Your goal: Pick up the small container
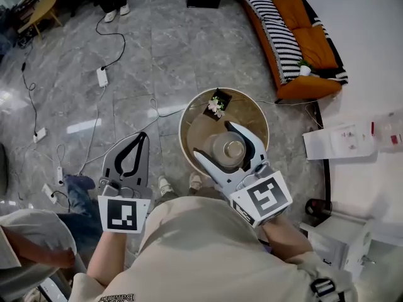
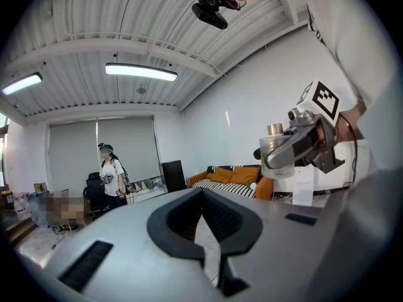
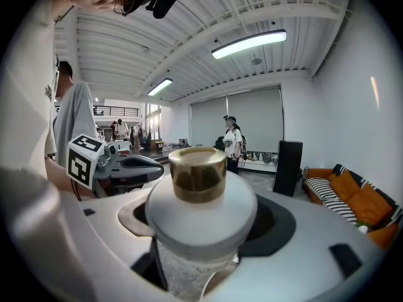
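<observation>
The small container (image 1: 228,148) is a clear jar with a white lid and a gold knob. My right gripper (image 1: 214,141) is shut on it and holds it in the air above the round wooden table (image 1: 189,115). The right gripper view shows the container (image 3: 200,197) upright between the jaws of the right gripper (image 3: 203,222), filling the middle of the view. My left gripper (image 1: 141,138) hangs over the floor to the left, shut with nothing in it. From the left gripper (image 2: 203,192), I see the right gripper (image 2: 301,145) off to the right carrying the container (image 2: 277,151).
A small flower arrangement (image 1: 217,104) stands at the table's far edge. An orange sofa (image 1: 296,30) is at the back right, and a white counter (image 1: 343,142) with small items is on the right. Cables and a power strip (image 1: 102,76) lie on the floor at left. A person (image 3: 233,140) stands far off.
</observation>
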Motion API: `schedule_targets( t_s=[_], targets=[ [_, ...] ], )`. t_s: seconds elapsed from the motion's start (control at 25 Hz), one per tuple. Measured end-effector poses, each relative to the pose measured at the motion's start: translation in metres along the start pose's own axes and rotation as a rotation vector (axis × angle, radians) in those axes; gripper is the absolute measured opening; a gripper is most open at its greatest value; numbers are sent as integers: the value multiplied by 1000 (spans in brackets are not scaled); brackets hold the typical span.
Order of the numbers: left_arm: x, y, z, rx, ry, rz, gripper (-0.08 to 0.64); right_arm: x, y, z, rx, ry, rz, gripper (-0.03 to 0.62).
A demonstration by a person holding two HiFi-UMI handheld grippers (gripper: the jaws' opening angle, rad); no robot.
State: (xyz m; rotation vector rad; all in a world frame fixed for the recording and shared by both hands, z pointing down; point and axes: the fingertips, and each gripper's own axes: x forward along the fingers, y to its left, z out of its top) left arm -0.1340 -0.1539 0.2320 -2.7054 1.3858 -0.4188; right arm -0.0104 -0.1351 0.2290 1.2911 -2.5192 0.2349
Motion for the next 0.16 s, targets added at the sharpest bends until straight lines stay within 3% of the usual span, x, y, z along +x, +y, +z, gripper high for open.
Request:
schedule_targets(
  t_s=[0.16],
  targets=[
    [4, 1, -1, 0, 15, 2, 5, 2, -4, 1, 0, 1, 5, 339]
  ],
)
